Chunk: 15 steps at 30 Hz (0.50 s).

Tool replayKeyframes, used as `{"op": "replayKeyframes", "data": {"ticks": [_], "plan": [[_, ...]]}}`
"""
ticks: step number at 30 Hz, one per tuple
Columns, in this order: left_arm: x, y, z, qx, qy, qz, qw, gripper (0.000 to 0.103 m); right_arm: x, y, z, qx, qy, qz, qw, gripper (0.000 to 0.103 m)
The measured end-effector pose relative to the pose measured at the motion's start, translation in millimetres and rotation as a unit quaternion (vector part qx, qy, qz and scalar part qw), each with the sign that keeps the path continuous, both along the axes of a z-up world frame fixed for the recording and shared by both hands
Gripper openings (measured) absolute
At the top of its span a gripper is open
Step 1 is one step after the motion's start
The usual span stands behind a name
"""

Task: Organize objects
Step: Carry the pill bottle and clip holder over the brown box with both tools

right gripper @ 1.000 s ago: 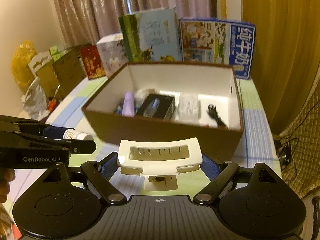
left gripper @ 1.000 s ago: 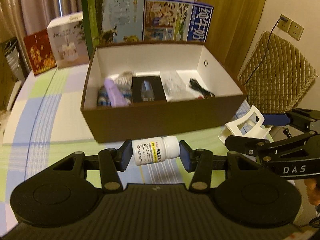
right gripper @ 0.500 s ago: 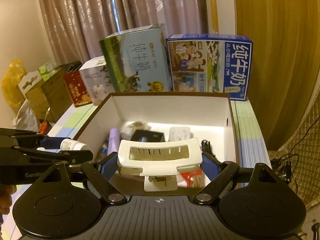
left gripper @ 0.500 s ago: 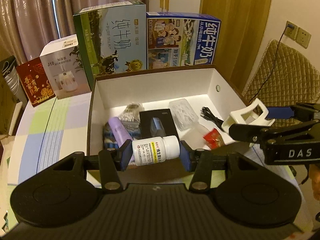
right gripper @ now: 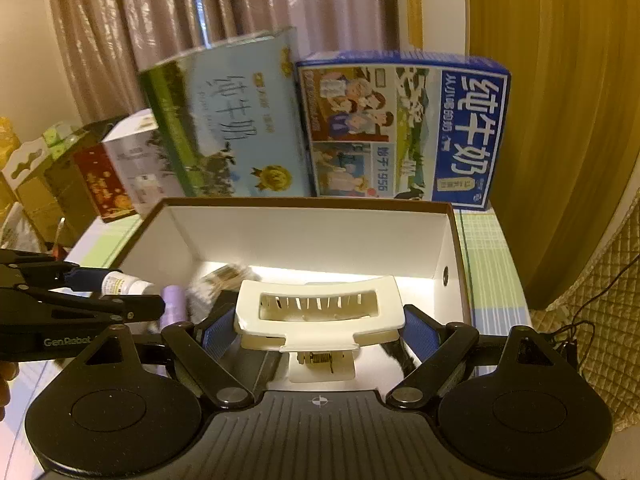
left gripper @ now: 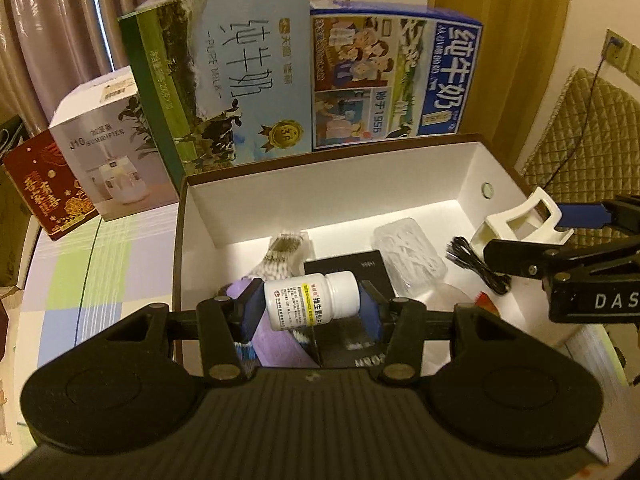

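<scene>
A white pill bottle (left gripper: 311, 300) with a printed label lies sideways between the blue pads of my left gripper (left gripper: 312, 305), which is shut on it above the open brown box (left gripper: 336, 196). My right gripper (right gripper: 318, 326) is shut on a white hair claw clip (right gripper: 318, 316), held over the right part of the box (right gripper: 304, 232). Inside the box lie a purple tube (left gripper: 276, 340), a black case (left gripper: 348, 270), cotton swabs (left gripper: 286, 254), a clear plastic container (left gripper: 408, 256) and a black cable (left gripper: 476, 264). The right gripper with the clip (left gripper: 520, 222) shows at the right of the left wrist view.
Two tall milk cartons, green (left gripper: 224, 88) and blue (left gripper: 392, 76), stand behind the box. A white humidifier box (left gripper: 108, 148) and a red box (left gripper: 48, 184) stand to its left. A checked cloth (left gripper: 92, 272) covers the table. A quilted chair (left gripper: 588, 148) is at the right.
Both grippers moved forward and over the box with their objects still held. The box interior now lies directly beneath the bottle and the clip.
</scene>
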<state>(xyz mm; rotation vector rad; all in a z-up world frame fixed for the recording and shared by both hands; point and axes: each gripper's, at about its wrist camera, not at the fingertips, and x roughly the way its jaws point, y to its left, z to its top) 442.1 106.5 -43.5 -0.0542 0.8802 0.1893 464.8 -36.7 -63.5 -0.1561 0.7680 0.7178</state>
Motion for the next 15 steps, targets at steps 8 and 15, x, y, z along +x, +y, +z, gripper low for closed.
{"op": "replayKeyframes", "data": {"ticks": [8,15], "plan": [[40.8,13.3,-18.5,0.001,0.015,-0.003,0.9999,0.045,42.4,15.0,-20.1,-0.014,0.018,-0.021,1.000,0.084],[72.6,19.6,-37.7,-0.007,0.032,-0.004,0.9995,0.045,66.9,24.3,-35.2,-0.030,0.025,-0.032,0.999,0.084]]}}
